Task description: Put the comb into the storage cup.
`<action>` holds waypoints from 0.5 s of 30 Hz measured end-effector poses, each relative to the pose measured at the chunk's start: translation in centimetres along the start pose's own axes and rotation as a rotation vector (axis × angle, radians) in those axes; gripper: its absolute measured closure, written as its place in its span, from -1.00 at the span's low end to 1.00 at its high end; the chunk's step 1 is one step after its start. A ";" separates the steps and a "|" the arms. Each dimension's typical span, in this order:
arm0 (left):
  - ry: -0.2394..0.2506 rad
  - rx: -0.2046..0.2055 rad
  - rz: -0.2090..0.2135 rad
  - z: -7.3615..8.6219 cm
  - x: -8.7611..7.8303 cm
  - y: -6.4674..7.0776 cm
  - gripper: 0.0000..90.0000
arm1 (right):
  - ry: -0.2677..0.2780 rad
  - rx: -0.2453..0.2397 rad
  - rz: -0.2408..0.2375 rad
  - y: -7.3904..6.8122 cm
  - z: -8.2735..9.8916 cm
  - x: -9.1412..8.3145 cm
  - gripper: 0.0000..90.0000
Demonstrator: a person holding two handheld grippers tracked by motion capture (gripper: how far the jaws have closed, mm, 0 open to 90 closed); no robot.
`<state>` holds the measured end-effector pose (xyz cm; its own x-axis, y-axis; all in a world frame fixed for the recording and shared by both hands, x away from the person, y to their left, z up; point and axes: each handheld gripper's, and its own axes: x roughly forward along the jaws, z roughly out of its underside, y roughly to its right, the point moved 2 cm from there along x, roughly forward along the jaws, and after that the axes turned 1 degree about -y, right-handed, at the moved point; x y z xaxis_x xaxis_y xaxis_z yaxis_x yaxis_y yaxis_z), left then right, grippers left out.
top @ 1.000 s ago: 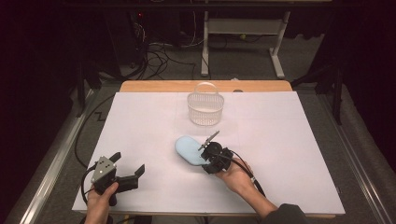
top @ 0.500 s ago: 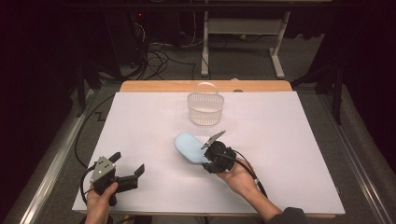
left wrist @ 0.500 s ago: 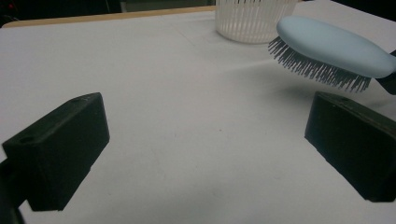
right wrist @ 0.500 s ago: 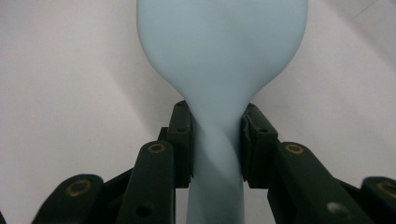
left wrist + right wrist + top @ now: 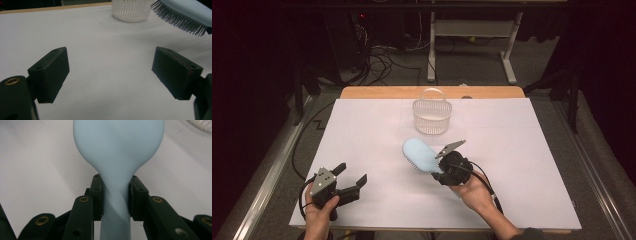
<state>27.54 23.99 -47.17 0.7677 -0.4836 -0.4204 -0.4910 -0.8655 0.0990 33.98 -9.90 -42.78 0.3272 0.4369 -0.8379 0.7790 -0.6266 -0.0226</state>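
1. Grip point: my right gripper [image 5: 116,195] pinches the light blue hairbrush [image 5: 421,154] at the narrow neck where the handle meets the head, one of its fingers [image 5: 98,192] pressed on each side. I judge the smooth, tapering plastic could slide or swivel between the pads if I turn the hand quickly.

2. Brush position: the hairbrush [image 5: 185,15] hangs clear of the counter [image 5: 522,145], bristles facing down, head pointing towards the white basket [image 5: 432,116]. A slip here drops it onto the counter, short of the basket.

3. Basket: it is a light slatted thing with a hoop handle standing over its mouth, set near the far edge. I expect the long brush head could catch that handle or the rim on the way in and push or tip the basket.

4. Bristles: they could snag in the slats if I lower the head along the wall instead of through the opening.

5. Left gripper [image 5: 349,181]: its fingers [image 5: 51,72] are spread with nothing between them and have just been closing a little. It sits well apart from the brush, so it cannot steady the basket from there.
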 end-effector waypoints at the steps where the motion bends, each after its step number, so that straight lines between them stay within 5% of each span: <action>1: 0.000 0.000 0.000 0.0 0.0 0.0 -0.66 | 0.006 0.003 -0.001 0.0 0.1 -0.2 0.57; 15: 0.006 0.015 0.022 -0.8 0.1 0.6 -0.66 | 0.125 0.023 0.000 0.0 1.8 -2.4 0.57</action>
<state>27.65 23.28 -46.45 0.7592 -0.5031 -0.4129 -0.5136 -0.8528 0.0947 32.20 -12.12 -41.71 0.3925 0.5127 -0.7636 0.7667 -0.6410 -0.0363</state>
